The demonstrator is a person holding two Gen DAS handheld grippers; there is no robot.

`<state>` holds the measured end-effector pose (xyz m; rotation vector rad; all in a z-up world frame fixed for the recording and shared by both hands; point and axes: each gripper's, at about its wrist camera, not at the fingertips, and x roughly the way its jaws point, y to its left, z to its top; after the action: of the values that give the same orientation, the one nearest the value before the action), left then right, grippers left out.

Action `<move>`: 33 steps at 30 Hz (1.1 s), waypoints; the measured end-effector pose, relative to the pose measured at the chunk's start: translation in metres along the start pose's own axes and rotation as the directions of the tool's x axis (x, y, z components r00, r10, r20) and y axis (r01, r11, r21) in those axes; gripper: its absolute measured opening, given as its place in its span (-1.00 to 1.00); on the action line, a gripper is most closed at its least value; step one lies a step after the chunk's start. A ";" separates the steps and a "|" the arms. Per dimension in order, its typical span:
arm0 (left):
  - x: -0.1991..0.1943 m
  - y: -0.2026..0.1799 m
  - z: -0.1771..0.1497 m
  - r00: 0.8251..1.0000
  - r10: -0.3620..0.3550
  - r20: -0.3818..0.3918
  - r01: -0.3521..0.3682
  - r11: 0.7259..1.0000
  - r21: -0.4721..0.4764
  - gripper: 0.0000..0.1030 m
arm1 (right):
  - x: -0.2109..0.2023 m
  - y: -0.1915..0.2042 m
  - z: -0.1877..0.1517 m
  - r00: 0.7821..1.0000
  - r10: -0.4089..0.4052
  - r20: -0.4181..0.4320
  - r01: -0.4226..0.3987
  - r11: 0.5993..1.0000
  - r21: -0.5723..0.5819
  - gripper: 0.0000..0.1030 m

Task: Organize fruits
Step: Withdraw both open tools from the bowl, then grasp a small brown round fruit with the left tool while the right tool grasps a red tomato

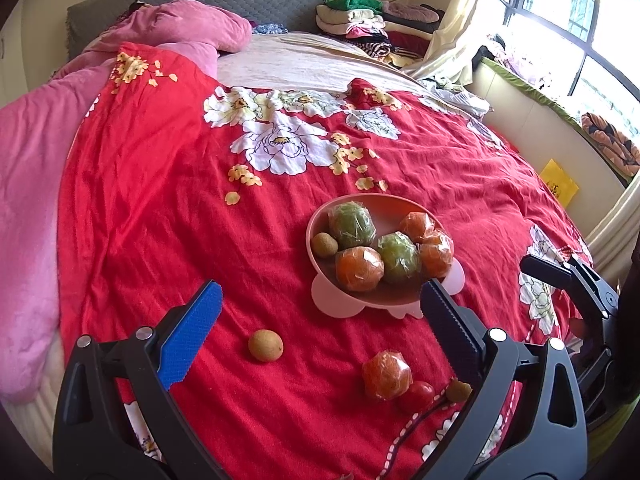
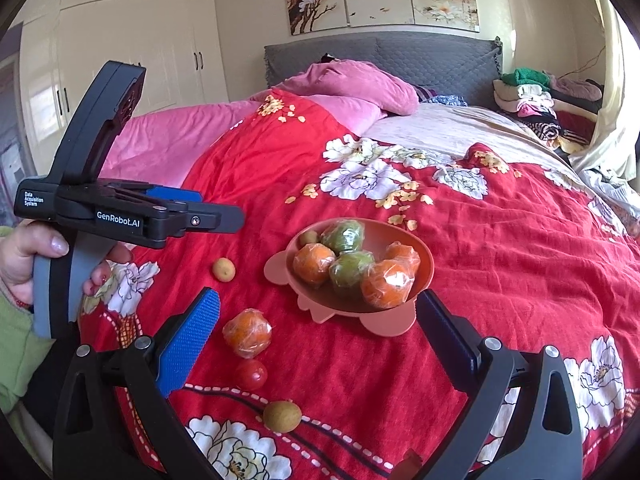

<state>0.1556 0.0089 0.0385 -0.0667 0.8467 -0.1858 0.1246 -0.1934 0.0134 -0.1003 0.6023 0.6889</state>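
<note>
A pink bowl (image 1: 316,264) (image 2: 420,252) sits on the red flowered bedspread, holding wrapped orange fruits (image 1: 359,270), wrapped green fruits (image 1: 352,224) and a small brown fruit (image 1: 325,245). Loose on the spread lie a brown round fruit (image 1: 265,345) (image 2: 223,269), a wrapped orange (image 1: 386,375) (image 2: 247,333), a red tomato (image 1: 418,396) (image 2: 251,374) and another small brown fruit (image 1: 458,390) (image 2: 282,416). My left gripper (image 1: 320,300) (image 2: 224,220) hangs open and empty above the loose fruit. My right gripper (image 2: 320,304) (image 1: 560,272) is open too, holding nothing, just in front of the bowl.
A pink quilt (image 1: 36,184) lies along the left of the bed, a grey headboard (image 2: 400,56) behind. Folded clothes (image 1: 360,20) are stacked at the far right corner. A window ledge (image 1: 532,96) runs along the right. A hand (image 2: 24,256) grips the left gripper's handle.
</note>
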 end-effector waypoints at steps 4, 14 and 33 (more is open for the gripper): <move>-0.003 0.000 -0.006 1.000 -0.001 -0.002 0.001 1.000 0.000 0.81 | 0.000 0.005 -0.002 1.000 0.006 -0.011 -0.006 1.000 -0.013 0.91; -0.003 0.004 -0.014 1.000 0.005 -0.017 -0.005 1.000 -0.003 0.81 | 0.001 0.016 -0.005 0.999 0.017 -0.039 -0.019 0.999 -0.045 0.91; -0.003 0.016 -0.039 0.998 0.019 -0.059 -0.020 1.000 -0.013 0.81 | 0.004 0.034 -0.016 0.994 0.035 -0.099 -0.043 0.995 -0.085 0.91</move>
<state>0.1260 0.0259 0.0128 -0.0664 0.9068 -0.1642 0.0983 -0.1692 0.0015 -0.2041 0.6695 0.7516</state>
